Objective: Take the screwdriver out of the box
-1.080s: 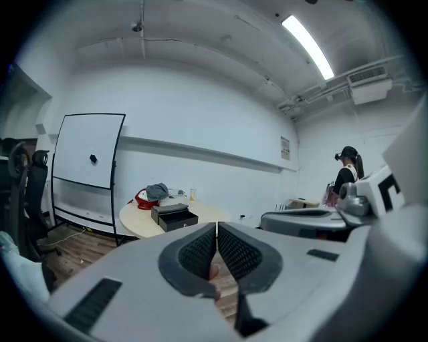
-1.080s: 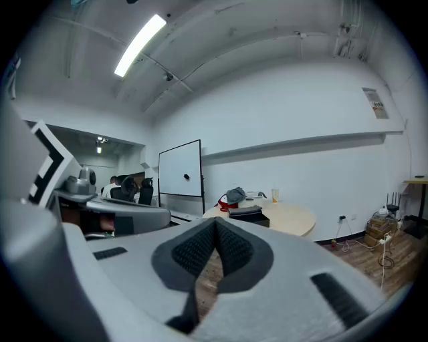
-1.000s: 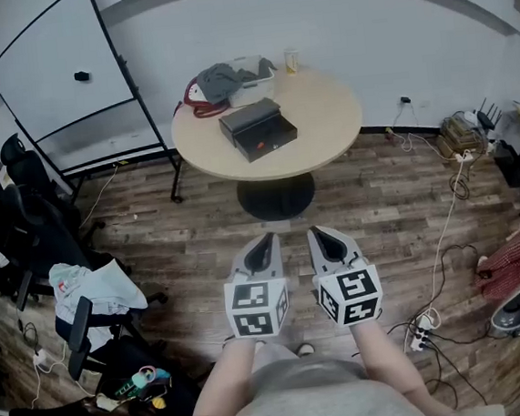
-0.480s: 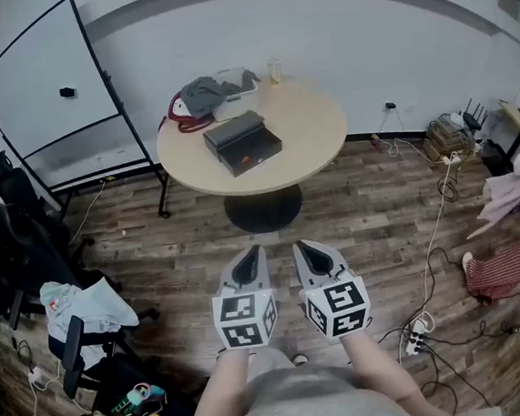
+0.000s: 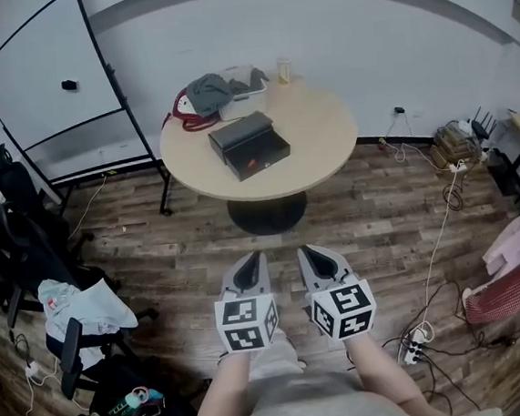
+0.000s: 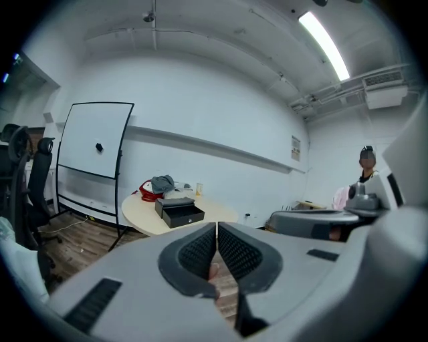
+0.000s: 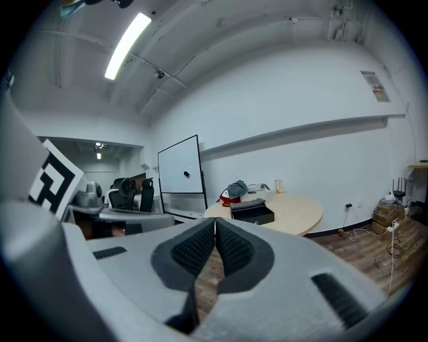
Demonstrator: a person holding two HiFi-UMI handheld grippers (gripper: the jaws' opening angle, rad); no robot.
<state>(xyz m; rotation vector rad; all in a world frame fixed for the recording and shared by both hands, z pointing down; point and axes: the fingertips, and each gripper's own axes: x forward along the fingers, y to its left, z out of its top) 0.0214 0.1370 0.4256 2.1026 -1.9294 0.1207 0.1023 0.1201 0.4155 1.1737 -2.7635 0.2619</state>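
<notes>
In the head view my forearms point(image 5: 225, 393) reach forward, left hand-held gripper point(image 5: 248, 260) and right hand-held gripper point(image 5: 312, 250) side by side, aimed at the counter point(image 5: 325, 123) well ahead, where the black box point(image 5: 248, 145) sits; I can't make out the screwdriver. Left gripper view: jaws pressed together, empty. Right gripper view: likewise closed, empty.

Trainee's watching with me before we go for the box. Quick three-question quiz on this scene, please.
1. True or false: the left claw and right claw are both shut and empty.
2. The box sits on: A the floor, B the round table, C a chair.
3. In the head view, what stands against the wall left of the table?
Key: 1 true; 2 B; 3 the whiteboard.
</notes>
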